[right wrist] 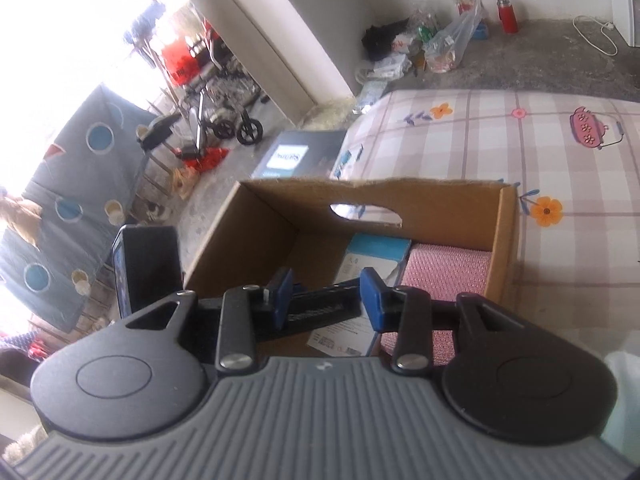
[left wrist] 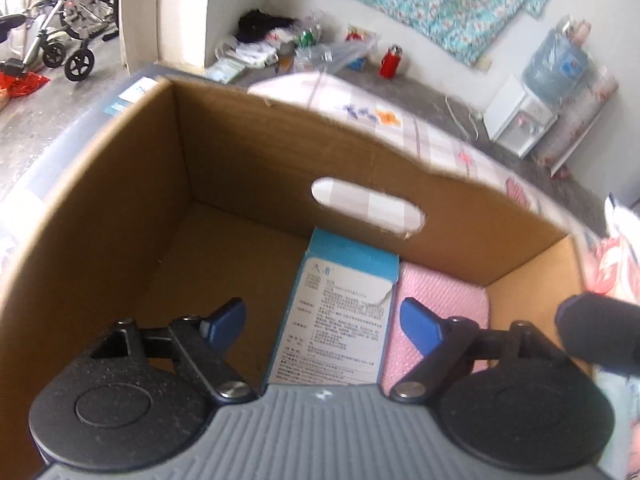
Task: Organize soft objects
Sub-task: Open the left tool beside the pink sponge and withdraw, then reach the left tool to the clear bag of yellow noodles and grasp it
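An open cardboard box [left wrist: 120, 200] with a cut-out handle stands on a checked bedsheet [right wrist: 480, 140]. Inside it lie a blue-and-white printed carton [left wrist: 340, 280] and, to its right, a pink bubble-textured pad [left wrist: 440, 292]. My left gripper [left wrist: 322, 312] hangs over the box, open wide, its blue pads either side of the carton and not touching it. In the right wrist view the box [right wrist: 256, 232], carton [right wrist: 376, 252] and pink pad [right wrist: 448, 268] lie ahead. My right gripper [right wrist: 327, 284] is above the box's near edge, jaws partly apart and gripping nothing. The left gripper's black frame shows behind the gap.
A dark Philips box [right wrist: 296, 156] lies on the floor beyond the cardboard box. A wheelchair [left wrist: 68, 36] stands at the far left. Plastic bags and clutter [left wrist: 304, 44], a red flask [left wrist: 390, 62] and a water dispenser [left wrist: 524, 120] line the far wall.
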The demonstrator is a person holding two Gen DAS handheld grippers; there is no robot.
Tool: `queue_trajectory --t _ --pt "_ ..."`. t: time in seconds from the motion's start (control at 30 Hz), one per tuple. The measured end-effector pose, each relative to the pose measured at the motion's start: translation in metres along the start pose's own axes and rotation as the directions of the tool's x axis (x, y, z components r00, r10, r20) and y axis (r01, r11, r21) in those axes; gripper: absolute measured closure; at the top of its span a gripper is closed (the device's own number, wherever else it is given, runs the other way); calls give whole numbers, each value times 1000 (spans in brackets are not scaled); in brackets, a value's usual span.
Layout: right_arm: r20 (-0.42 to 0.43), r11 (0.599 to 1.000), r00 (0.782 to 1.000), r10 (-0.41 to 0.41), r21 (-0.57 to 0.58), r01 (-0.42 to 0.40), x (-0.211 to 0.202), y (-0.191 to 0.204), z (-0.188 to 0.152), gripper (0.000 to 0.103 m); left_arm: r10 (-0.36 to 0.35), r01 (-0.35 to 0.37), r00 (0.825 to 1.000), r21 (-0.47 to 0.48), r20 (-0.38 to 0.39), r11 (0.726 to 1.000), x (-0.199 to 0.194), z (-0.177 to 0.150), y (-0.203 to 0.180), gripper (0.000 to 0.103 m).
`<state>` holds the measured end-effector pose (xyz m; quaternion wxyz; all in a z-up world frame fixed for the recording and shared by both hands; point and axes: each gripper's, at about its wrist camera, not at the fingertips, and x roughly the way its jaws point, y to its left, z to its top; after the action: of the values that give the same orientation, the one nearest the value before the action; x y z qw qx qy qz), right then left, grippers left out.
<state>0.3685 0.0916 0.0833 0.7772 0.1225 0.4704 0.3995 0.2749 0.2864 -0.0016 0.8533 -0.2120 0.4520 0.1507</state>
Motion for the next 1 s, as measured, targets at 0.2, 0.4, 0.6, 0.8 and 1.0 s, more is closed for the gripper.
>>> queue_trajectory --t 0.2,0.4,0.6,0.8,1.0 --pt "101 999 994 40 29 -43 -49 -4 0 65 -22 23 995 -14 100 1000 -47 -2 0 8" --pt "208 998 977 42 43 -52 -116 -15 -4 64 -70 68 982 18 175 998 -90 -7 -16 5" --pt "277 997 960 -37 69 19 -189 -48 -24 62 -126 111 979 103 160 988 -121 -26 -55 4" --pt "318 976 928 -197 156 153 -260 -111 -62 61 -237 203 964 235 124 951 -135 -47 -116 0" --pt "337 925 878 -340 288 247 -323 -179 -109 59 -364 324 930 366 46 873 -133 -69 -182 0"
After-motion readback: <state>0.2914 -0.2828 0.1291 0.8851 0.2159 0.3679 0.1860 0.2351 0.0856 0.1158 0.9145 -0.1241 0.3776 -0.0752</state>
